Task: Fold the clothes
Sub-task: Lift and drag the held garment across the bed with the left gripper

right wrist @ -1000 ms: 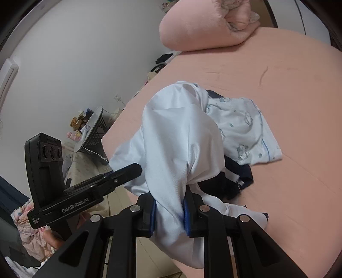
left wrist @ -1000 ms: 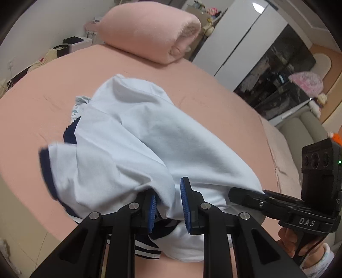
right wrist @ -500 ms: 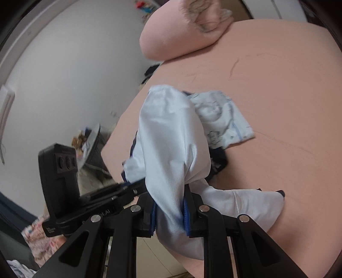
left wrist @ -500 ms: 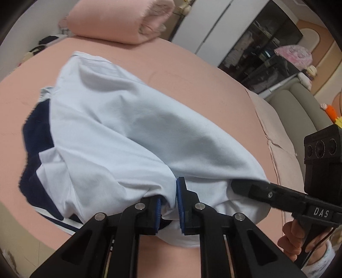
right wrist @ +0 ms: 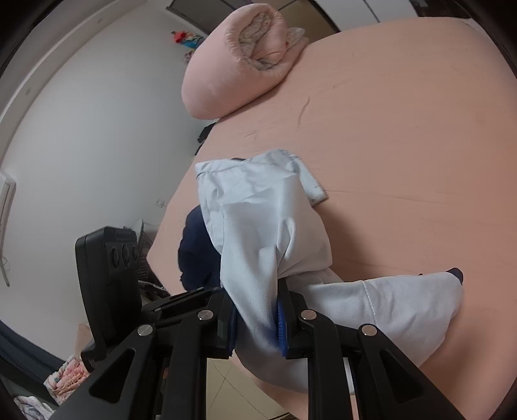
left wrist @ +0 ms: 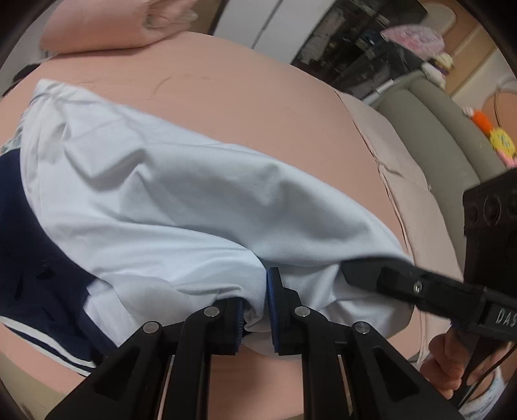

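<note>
White shirt (left wrist: 181,206), centre frame, on pink bed (left wrist: 258,97); left gripper (left wrist: 255,310) and right gripper (right wrist: 257,320) each clamped on its hem.

Soft, wrinkly white cloth shirt (left wrist: 181,206), smooth pink cloth bed (right wrist: 404,135), matt black plastic left claw (left wrist: 255,310) with shiny metal pins.

The white shirt (left wrist: 181,206) hides most of the navy garment (left wrist: 35,274) beneath

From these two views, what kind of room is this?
Most likely a bedroom: a bed with a pink sheet, a rolled pink duvet at its far end, and a white wardrobe beyond it.
</note>
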`<action>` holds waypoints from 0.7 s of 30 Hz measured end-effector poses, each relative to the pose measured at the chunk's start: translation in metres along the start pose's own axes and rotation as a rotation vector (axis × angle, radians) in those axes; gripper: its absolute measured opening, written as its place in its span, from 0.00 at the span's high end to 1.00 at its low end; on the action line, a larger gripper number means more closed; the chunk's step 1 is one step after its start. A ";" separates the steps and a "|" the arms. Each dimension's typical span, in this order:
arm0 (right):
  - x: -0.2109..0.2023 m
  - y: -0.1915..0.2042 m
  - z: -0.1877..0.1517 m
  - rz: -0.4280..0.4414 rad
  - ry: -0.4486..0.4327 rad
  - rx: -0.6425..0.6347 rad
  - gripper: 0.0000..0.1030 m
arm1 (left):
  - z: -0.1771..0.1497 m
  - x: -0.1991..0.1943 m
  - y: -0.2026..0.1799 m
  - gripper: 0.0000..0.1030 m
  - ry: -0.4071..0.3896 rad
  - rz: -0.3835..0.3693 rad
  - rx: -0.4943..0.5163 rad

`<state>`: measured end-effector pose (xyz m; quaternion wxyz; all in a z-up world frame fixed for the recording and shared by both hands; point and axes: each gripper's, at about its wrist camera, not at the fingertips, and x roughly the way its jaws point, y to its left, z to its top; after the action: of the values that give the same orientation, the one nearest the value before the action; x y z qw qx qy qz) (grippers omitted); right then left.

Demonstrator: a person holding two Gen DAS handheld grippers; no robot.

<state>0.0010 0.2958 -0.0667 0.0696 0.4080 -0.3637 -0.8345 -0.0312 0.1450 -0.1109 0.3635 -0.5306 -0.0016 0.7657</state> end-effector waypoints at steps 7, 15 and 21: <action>-0.017 -0.021 -0.010 -0.032 -0.011 0.052 0.83 | -0.008 0.019 -0.032 0.89 0.040 -0.001 0.084; -0.044 -0.037 -0.021 -0.071 -0.032 0.081 0.83 | -0.016 0.031 -0.069 0.89 0.085 -0.027 0.174; -0.072 -0.051 -0.030 -0.097 -0.071 0.123 0.83 | -0.019 0.036 -0.092 0.89 0.113 -0.070 0.208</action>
<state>0.0796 0.3458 -0.0679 -0.0092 0.3988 -0.3965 -0.8268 0.0292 0.2254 -0.1132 0.4426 -0.5319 0.0796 0.7175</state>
